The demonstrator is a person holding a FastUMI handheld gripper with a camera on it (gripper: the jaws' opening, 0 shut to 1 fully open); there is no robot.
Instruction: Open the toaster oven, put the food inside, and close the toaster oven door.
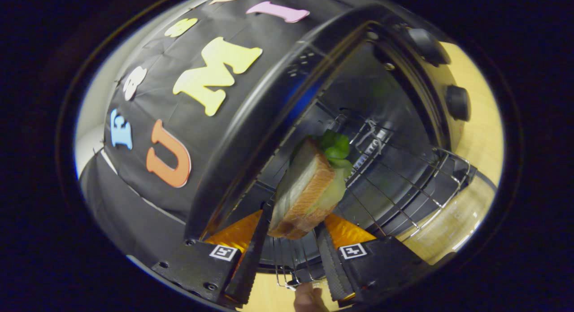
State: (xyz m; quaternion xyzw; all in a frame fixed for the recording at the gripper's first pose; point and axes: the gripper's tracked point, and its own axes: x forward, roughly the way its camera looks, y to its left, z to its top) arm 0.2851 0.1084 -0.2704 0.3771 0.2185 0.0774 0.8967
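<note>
Black cloth forms the booth's wall (148,123) behind the scene, and a pale wooden surface (475,137) carries a black toaster oven (251,101) that fills most of the tilted gripper view. Its door is open, showing the dark cavity and a silver wire rack (403,186) that is drawn partway out toward the camera. Two round black knobs (457,101) sit on the oven's front panel beside the opening, on the side nearer the wooden surface.

At the bottom of the view the tool (298,236) has its two fingers (251,249) closed in on a toy sandwich (309,186) made of tan bread slices with a pale filling and a green lettuce leaf sticking out of its far end. Both fingers press on the sandwich's near end, one on each face, so the gap between them is only as wide as the sandwich is thick. The sandwich stands on edge between the fingers and reaches forward beyond their tips, held above the wire rack at the mouth of the oven; whether it touches the rack wires cannot be told. The lettuce end points into the cavity.

Just below the fingers, a small part of a person's hand (309,298) shows at the near edge of the rack.
</note>
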